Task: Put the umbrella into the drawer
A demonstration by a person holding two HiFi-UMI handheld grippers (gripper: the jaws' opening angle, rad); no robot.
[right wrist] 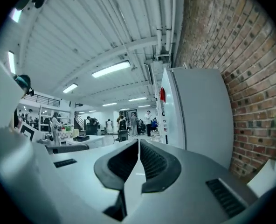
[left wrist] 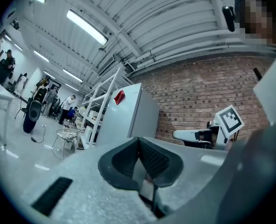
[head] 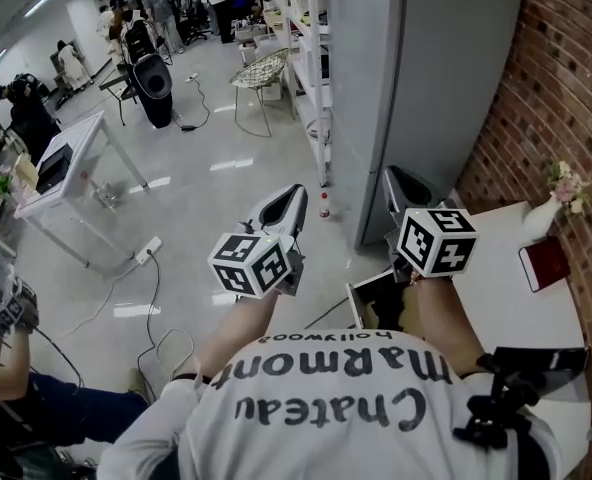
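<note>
We see the left gripper (left wrist: 139, 141) and the right gripper (right wrist: 139, 143) both clenched, empty — ribbed black pads (right wrist: 153, 160) meeting within smooth grey shells; rough brick wall (right wrist: 231, 55) beyond.

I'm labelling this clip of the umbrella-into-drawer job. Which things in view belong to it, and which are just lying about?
Job:
open drawer
left tongs, shut, empty
right tongs, shut, empty
No umbrella shows.

Lying about:
flower vase
red book
bottle on the floor
wire chair
</note>
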